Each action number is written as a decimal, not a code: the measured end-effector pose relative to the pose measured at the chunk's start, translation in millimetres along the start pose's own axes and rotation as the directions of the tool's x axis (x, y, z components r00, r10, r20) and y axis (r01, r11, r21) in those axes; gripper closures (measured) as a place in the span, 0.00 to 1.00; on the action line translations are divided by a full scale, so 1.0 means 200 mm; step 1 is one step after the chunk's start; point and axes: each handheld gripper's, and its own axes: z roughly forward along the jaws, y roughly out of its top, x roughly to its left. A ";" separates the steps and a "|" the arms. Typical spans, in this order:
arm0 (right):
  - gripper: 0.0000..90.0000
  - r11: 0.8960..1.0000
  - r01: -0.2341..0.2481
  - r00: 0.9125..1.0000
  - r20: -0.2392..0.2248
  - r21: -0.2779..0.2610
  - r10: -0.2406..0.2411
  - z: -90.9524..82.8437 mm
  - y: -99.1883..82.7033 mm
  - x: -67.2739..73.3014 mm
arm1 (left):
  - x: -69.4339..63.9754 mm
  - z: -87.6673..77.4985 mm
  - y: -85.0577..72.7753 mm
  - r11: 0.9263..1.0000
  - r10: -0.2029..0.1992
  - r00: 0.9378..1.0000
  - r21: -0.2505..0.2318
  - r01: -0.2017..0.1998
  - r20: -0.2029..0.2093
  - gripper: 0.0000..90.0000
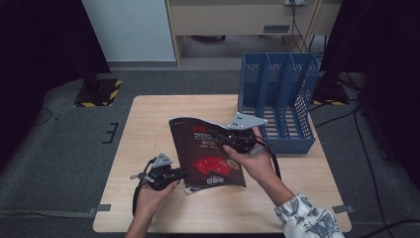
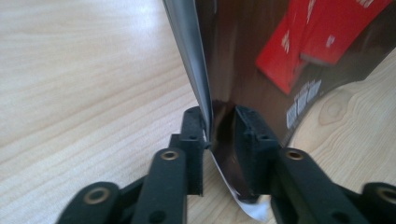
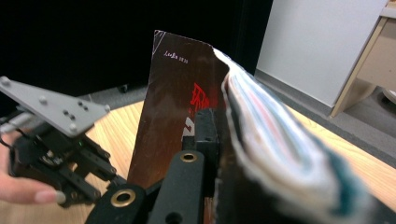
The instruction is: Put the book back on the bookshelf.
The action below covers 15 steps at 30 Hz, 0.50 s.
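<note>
Right gripper (image 1: 229, 137) clamped on far edge of magazine (image 1: 208, 151), lifting that end off table (image 1: 148, 129). In right gripper view one jaw presses dark cover; other jaw hidden behind fanned page block.

Left gripper (image 1: 181, 174) at near corner of magazine; jaws slightly parted, cover edge between them, one pad touching, other just clear. Cover print too small to read.

Blue file rack (image 1: 277, 94) beyond right gripper, near it. Person's forearms cut off at bottom edge.
</note>
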 end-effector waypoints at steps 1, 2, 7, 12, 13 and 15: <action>0.97 1.000 -0.006 1.000 -0.001 -0.006 0.006 0.00 0.00 0.00 | 0.00 0.00 0.00 1.000 -0.010 1.000 0.002 0.010 0.001 0.79; 0.97 1.000 -0.007 1.000 -0.003 -0.008 0.007 -0.01 0.01 0.00 | 0.00 0.01 0.00 1.000 -0.009 1.000 0.002 0.009 0.002 0.78; 0.97 1.000 -0.001 1.000 -0.006 -0.006 0.001 -0.01 0.01 0.01 | 0.00 0.00 0.00 1.000 -0.002 1.000 0.005 0.002 -0.006 0.85; 0.97 1.000 0.003 1.000 0.000 -0.007 -0.003 0.00 0.01 0.00 | 0.00 -0.01 0.01 1.000 0.009 1.000 0.009 -0.009 -0.016 0.90; 0.97 1.000 0.003 1.000 0.002 -0.008 -0.003 0.00 0.01 0.00 | -0.01 -0.01 0.01 1.000 0.012 1.000 0.009 -0.012 -0.019 0.90; 0.97 1.000 0.004 1.000 0.004 -0.009 -0.004 0.00 0.01 0.00 | -0.01 -0.01 0.01 1.000 0.012 1.000 0.005 -0.012 -0.023 0.91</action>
